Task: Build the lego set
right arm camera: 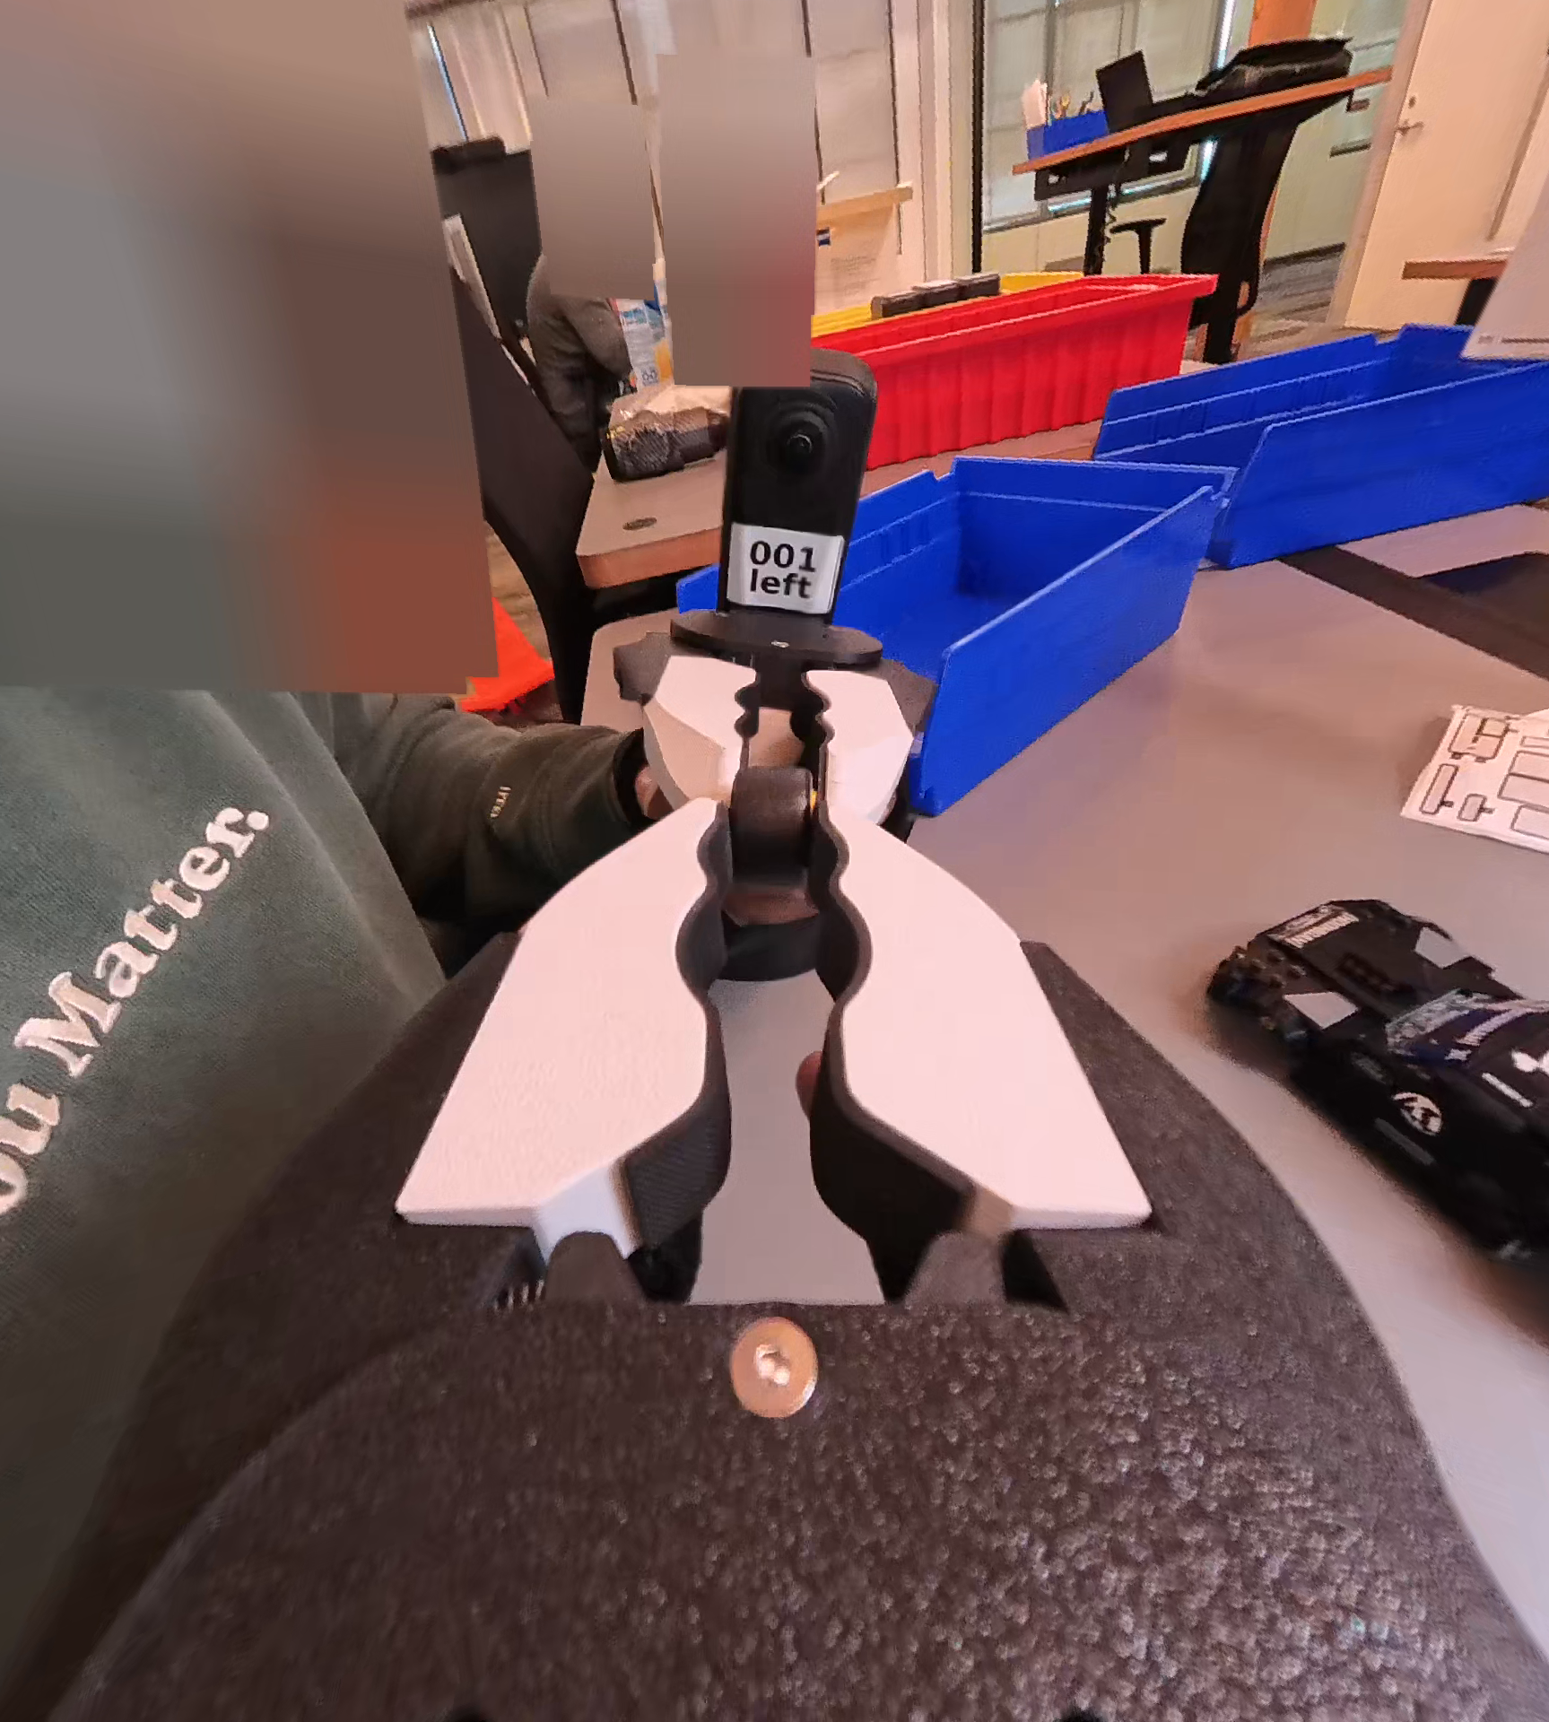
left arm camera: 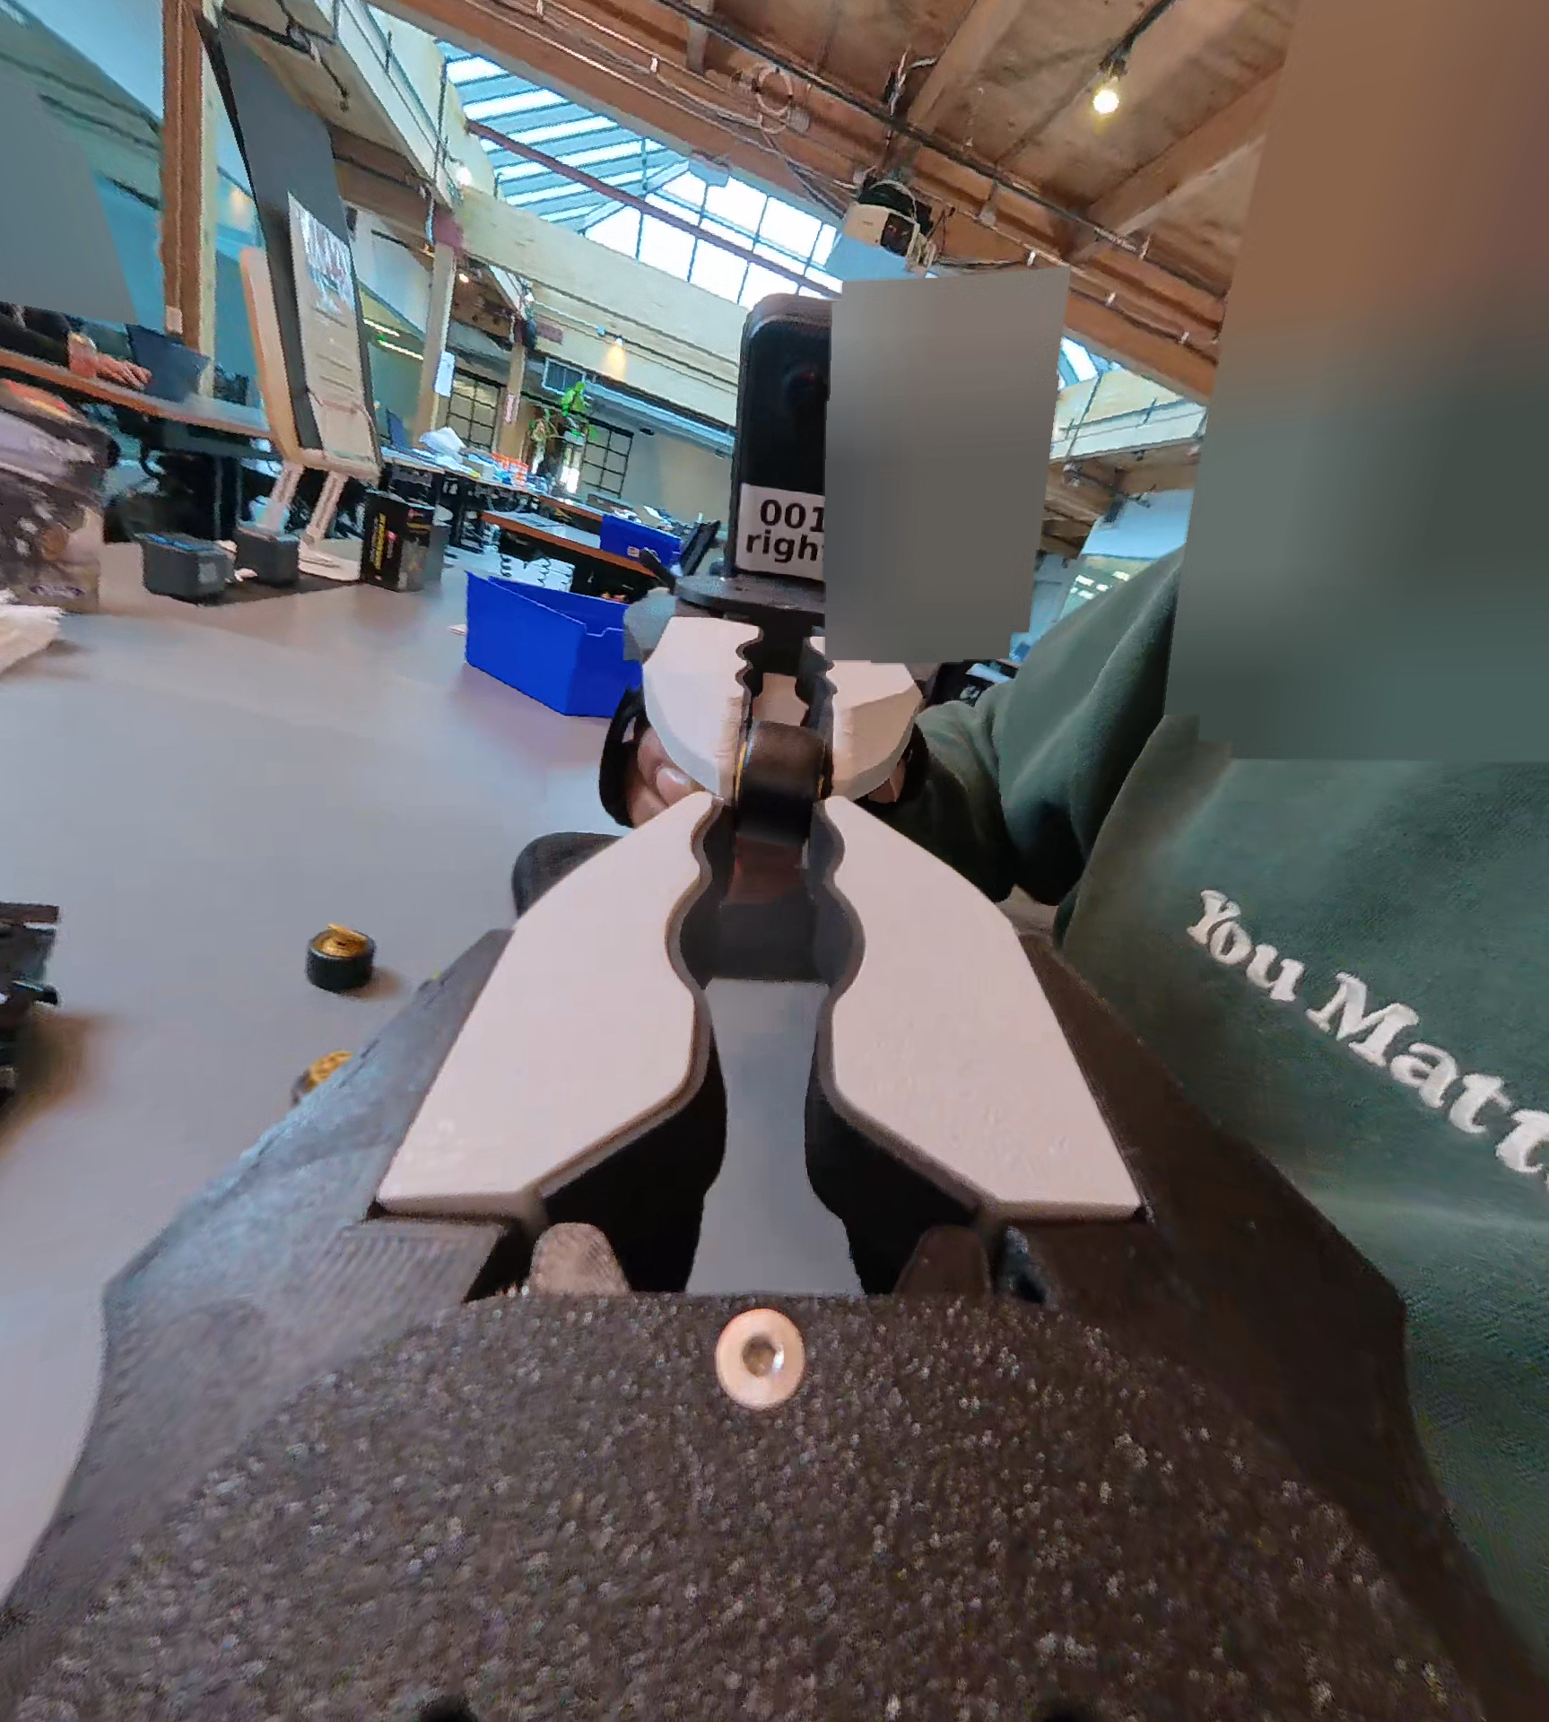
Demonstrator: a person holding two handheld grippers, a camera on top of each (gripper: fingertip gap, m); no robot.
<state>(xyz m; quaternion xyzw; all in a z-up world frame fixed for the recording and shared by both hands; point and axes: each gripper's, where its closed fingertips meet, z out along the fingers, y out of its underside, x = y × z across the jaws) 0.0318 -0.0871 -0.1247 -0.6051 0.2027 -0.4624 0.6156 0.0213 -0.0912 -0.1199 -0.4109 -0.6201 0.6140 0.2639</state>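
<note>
Black tyre (left arm camera: 775, 778): small round Lego wheel part, held up in the air between my two tools, above the grey bench (left arm camera: 193, 745).
Left gripper (left arm camera: 770, 813): my fingers (left arm camera: 584, 1006) are clenched on the tyre at their tips.
Right gripper (right arm camera: 770, 825): facing the other one, tips also pinched on the same tyre, as far as I can judge.
Handling: it looks light, rubbery and grippy, and it should squash a little. I would hold it by the tread, not the hub, and press gently.
Spare wheel (left arm camera: 340, 958): gold hub, lying loose on the bench.
Black car body (right arm camera: 1451, 1072): on the bench to my right. It looks brittle where the plates join.
Blue bin (right arm camera: 1031, 634): beyond the tools.
</note>
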